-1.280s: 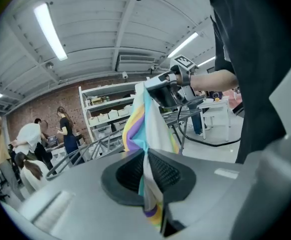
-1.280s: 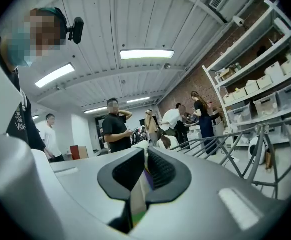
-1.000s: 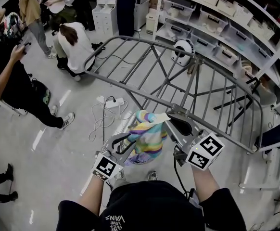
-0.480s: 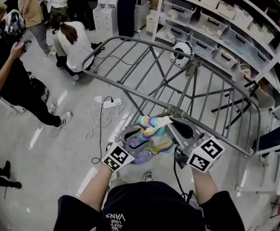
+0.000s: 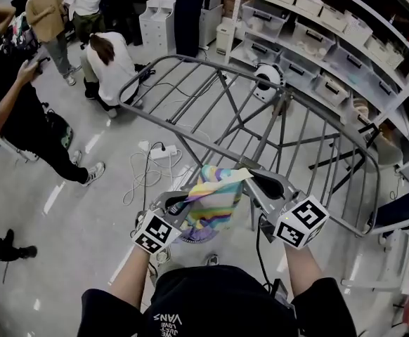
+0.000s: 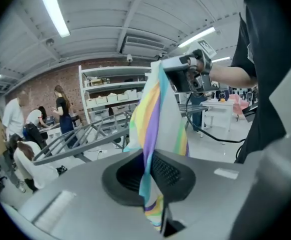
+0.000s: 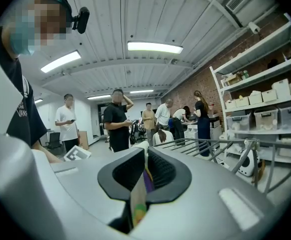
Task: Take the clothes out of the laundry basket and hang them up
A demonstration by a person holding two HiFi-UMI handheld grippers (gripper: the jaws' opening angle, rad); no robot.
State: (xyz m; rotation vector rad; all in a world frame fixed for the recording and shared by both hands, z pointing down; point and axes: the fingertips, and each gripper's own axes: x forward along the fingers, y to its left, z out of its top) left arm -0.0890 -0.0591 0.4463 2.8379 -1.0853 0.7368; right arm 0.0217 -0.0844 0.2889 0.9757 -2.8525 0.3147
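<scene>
A rainbow-striped cloth [image 5: 208,209] hangs stretched between the left tool [image 5: 175,203] and the right tool [image 5: 251,177], both clamped on it (the left jaws have just been closing). The drying rack [image 5: 289,135] lies just ahead, nearest the right tool.

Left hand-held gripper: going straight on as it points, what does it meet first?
Its jaws have just closed on the cloth, which fills the line. Past that, it would probably meet the right hand-held gripper clamping the other corner, though depth is unclear.
</scene>
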